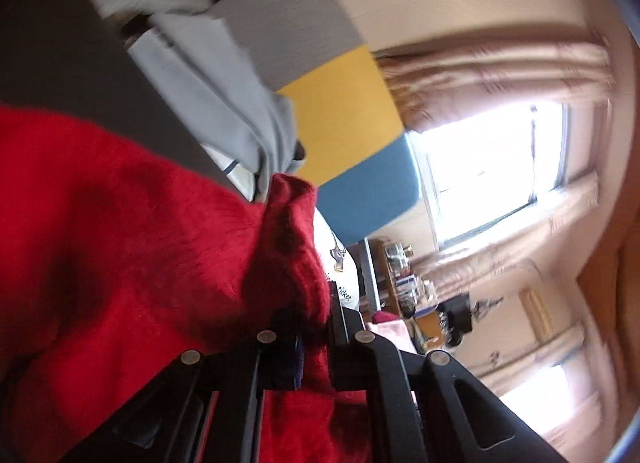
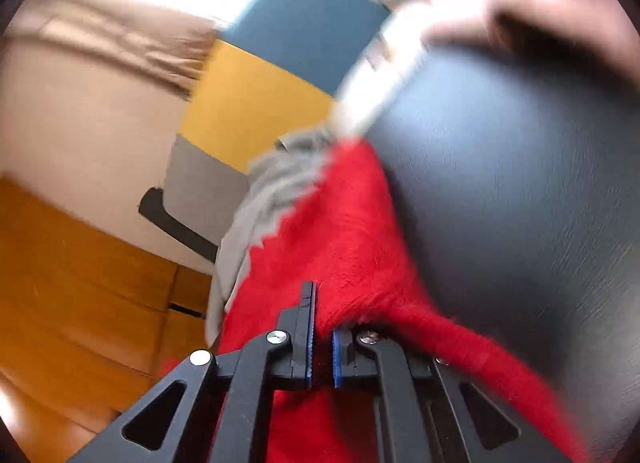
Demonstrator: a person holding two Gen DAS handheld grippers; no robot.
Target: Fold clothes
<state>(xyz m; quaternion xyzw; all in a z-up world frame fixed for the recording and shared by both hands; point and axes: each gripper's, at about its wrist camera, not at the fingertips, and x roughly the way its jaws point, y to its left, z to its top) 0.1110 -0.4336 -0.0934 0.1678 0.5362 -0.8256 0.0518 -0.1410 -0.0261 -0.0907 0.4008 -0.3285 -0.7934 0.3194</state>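
red sweater (image 1: pixel 120 231) spread on the dark table (image 2: pixel 520 183), bunched toward its far edge beside a grey garment (image 1: pixel 224 103). pinched in two places: left gripper (image 1: pixel 316 323) clenched on a raised fold, right gripper (image 2: pixel 320 327) clamped on a thin bit of edge. likely to slip from the shallow right hold if pulled hard. could also drag the grey garment along, since touching it.
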